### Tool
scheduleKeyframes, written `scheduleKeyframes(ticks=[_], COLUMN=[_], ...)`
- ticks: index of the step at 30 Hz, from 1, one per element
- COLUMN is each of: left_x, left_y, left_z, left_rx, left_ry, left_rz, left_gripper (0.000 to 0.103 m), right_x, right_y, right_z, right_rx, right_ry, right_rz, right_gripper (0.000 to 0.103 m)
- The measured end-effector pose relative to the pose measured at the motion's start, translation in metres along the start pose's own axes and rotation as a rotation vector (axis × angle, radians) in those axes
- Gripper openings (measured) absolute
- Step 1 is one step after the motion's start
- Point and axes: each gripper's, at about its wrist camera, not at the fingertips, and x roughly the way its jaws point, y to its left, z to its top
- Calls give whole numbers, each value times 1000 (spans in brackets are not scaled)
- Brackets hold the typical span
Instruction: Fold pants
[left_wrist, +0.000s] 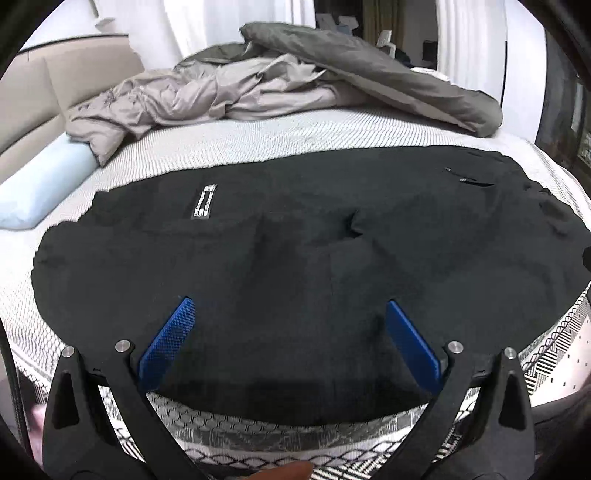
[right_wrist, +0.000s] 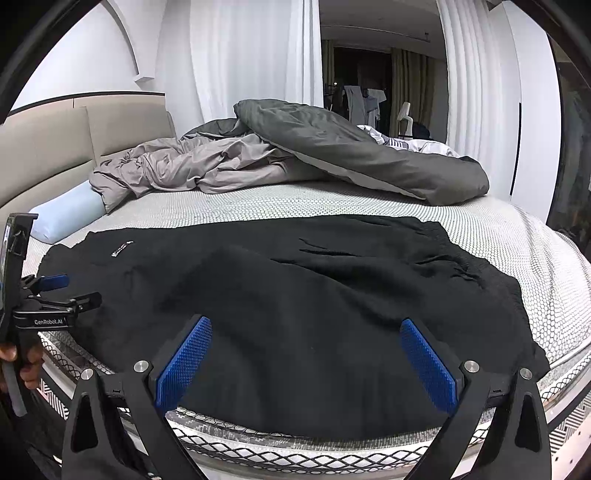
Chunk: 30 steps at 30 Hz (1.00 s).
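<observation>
Black pants (left_wrist: 295, 251) lie spread flat across the near part of the mattress, with a small white label (left_wrist: 205, 201) at the left; they also show in the right wrist view (right_wrist: 314, 295). My left gripper (left_wrist: 290, 306) is open and empty, its blue pads (left_wrist: 168, 343) wide apart above the pants' near edge. My right gripper (right_wrist: 306, 328) is open and empty too, blue pads (right_wrist: 428, 365) spread over the near edge. The left gripper also shows in the right wrist view (right_wrist: 66, 288) at the far left, held by a hand.
A bare patterned mattress (right_wrist: 535, 266) carries the pants. A rumpled beige sheet (right_wrist: 184, 166) and a dark grey duvet (right_wrist: 369, 155) are piled at the back. A light blue pillow (right_wrist: 66, 214) lies at the left by the beige headboard (right_wrist: 44, 147). White curtains hang behind.
</observation>
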Motion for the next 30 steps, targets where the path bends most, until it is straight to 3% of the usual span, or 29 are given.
scheduleKeyframes(ticks=[6,14,23,30], left_x=[2,3,1,-5], left_y=[16,51,75,103], left_z=[-4,-15,-16,-12], left_rx=[-41,-110,-141,-194], left_ry=[94,134,122,81], left_rz=[-36,-28,-10,7], left_gripper=[102,102,102,102], right_x=[11,23,38,38], right_y=[4,18,26,-5], right_z=[-2,0,2,2], right_rx=[-9,-34,-49,34], right_ry=[40,63,90,86], right_rz=[-3,17,28,-25], right_gripper=[103,103,103,103])
